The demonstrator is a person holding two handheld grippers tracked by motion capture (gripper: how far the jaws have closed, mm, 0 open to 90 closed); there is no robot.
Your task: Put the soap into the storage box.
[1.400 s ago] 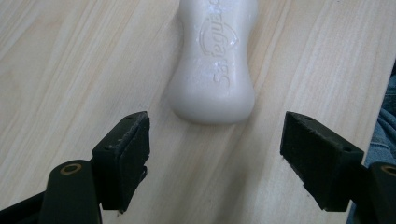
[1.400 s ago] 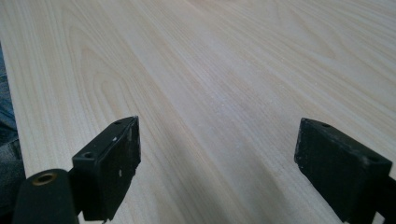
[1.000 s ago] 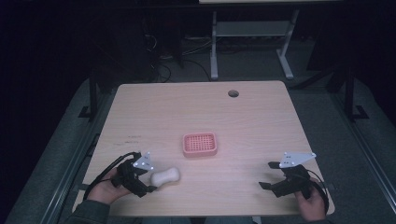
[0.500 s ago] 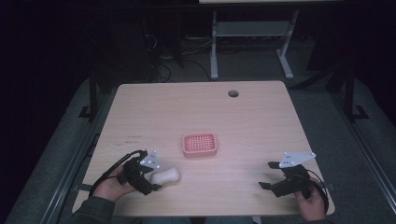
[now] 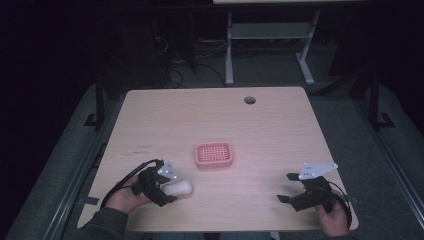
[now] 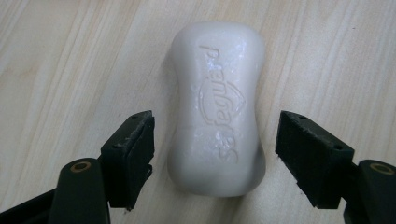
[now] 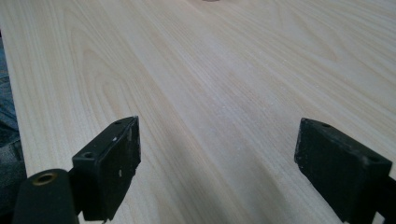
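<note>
Left gripper point(image 6: 215, 158) now nearer, astride white soap bar point(image 6: 217, 109), untouched.

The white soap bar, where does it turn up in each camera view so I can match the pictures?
High view: the soap bar lies lower left on the table, at the left gripper.
Left gripper view: soap bar at centre, between the open jaws.
Right gripper view: not in it.
Shared landmark: the pale wood grain of the table.
</note>
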